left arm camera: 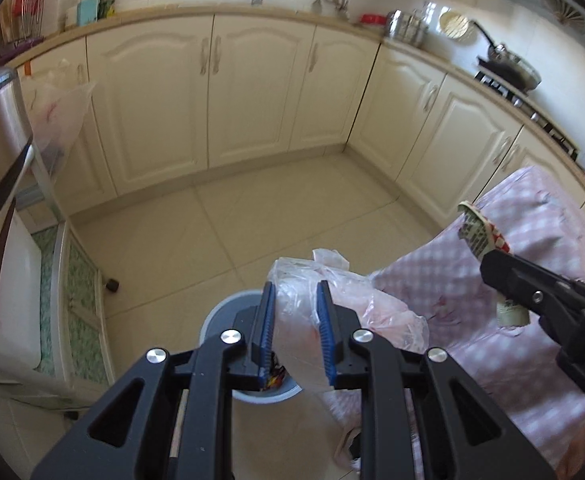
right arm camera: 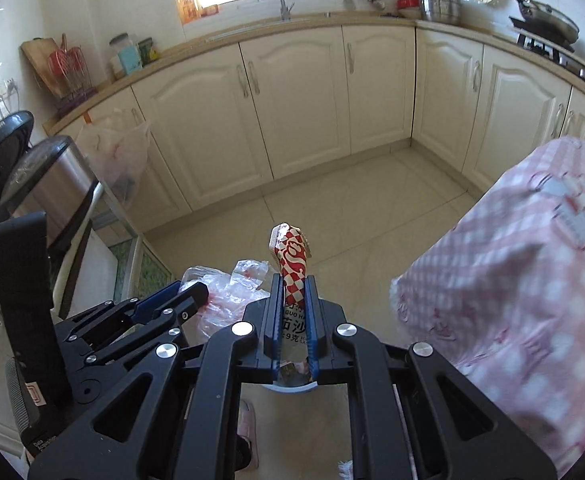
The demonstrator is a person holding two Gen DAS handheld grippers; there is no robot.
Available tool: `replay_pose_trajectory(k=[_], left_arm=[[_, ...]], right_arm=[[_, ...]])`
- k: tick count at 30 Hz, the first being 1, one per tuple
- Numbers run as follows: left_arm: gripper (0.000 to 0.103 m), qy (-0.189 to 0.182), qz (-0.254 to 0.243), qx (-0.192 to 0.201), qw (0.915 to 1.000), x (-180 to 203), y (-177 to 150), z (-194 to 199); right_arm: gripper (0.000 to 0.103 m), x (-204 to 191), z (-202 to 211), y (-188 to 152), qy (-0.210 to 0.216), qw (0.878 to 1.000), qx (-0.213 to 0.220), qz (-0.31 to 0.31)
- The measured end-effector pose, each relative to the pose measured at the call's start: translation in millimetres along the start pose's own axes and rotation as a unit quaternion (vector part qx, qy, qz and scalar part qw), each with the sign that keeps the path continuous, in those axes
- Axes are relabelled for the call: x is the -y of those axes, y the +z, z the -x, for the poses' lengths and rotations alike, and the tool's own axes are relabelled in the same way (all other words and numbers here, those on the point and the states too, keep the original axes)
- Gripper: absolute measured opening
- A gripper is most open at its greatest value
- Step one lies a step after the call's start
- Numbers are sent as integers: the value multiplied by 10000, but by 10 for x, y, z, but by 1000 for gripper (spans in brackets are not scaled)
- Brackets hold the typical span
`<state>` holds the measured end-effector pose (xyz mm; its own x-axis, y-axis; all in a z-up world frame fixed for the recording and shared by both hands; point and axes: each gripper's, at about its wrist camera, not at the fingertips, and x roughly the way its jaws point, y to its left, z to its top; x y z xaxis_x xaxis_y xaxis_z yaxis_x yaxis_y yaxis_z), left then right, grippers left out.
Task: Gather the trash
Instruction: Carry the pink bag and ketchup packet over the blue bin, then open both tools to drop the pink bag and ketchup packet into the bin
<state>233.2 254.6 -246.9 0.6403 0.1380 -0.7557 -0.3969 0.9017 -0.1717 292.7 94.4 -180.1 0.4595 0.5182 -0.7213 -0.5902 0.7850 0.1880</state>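
My left gripper (left arm camera: 297, 312) is shut on a crumpled clear-pink plastic bag (left arm camera: 304, 280) and holds it over a small grey bin (left arm camera: 220, 312) on the floor. The bag also shows in the right wrist view (right arm camera: 228, 288), beside the left gripper (right arm camera: 188, 294). My right gripper (right arm camera: 294, 300) is shut on a red-and-white checked sauce packet (right arm camera: 291, 260), upright between the pads. In the left wrist view the packet (left arm camera: 482, 232) sticks out of the right gripper (left arm camera: 496, 276) over the pink checked tablecloth (left arm camera: 532, 280).
Cream kitchen cabinets (left arm camera: 252, 88) run along the back and right. A steel pedal bin (right arm camera: 48, 184) and a shelf cart (left arm camera: 80, 280) stand at the left. A plastic bag (right arm camera: 120, 152) hangs on a cabinet. The cloth-covered table (right arm camera: 512, 300) is at the right. Tiled floor (left arm camera: 252, 220) lies between.
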Motion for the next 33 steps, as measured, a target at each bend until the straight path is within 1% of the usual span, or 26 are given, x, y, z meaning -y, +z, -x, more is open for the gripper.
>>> replay_pose_trajectory(k=[2, 6, 7, 9, 10, 12, 13, 15, 16, 17, 21, 24, 26, 28, 31, 33], left_arm=[[20, 36, 91, -123, 9999, -97, -4, -171], [21, 112, 213, -161, 9996, -217, 99, -417], [25, 171, 236, -166, 9994, -246, 131, -473], [27, 177, 298, -184, 9992, -310, 190, -571], [30, 141, 331, -204, 9991, -329, 219, -623], [38, 190, 386, -289, 9987, -369, 265, -712], [45, 179, 390, -327, 9985, -377, 267, -735], [49, 154, 443, -335, 9983, -401, 255, -754], [55, 115, 452, -343, 9983, -411, 240, -764], [57, 66, 453, -364, 9983, -421, 220, -777], [59, -2, 398, -518, 9979, -448, 101, -824], [61, -31, 461, -591, 9972, -485, 40, -829], [64, -1, 495, -598, 9970, -517, 23, -819], [64, 51, 533, -583, 9969, -561, 21, -802], [64, 4, 618, -572, 9965, -634, 49, -767], [65, -53, 705, -540, 9960, -661, 78, -723]], right_arm=[[9, -1, -171, -31, -35, 9999, -123, -25], [9, 15, -428, -68, -70, 9996, -265, -76], [9, 24, -477, -66, -87, 9995, -284, -87], [9, 31, -584, -60, -91, 9993, -338, -125], [9, 4, -635, -73, -95, 9992, -357, -144], [9, 1, -719, -80, -88, 9990, -409, -164], [9, -1, -759, -89, -79, 9988, -446, -185], [9, -11, -825, -112, -72, 9986, -492, -188], [9, -21, -849, -125, -73, 9984, -522, -181], [9, -27, -873, -139, -65, 9983, -552, -187], [9, -28, -926, -178, -49, 9977, -642, -198], [9, -46, -975, -187, -21, 9973, -694, -222], [9, -64, -1001, -173, -3, 9973, -696, -251], [9, -72, -1029, -151, 40, 9972, -684, -288], [9, -64, -1041, -87, 124, 9972, -615, -404], [13, -43, -1045, -42, 207, 9969, -553, -520]])
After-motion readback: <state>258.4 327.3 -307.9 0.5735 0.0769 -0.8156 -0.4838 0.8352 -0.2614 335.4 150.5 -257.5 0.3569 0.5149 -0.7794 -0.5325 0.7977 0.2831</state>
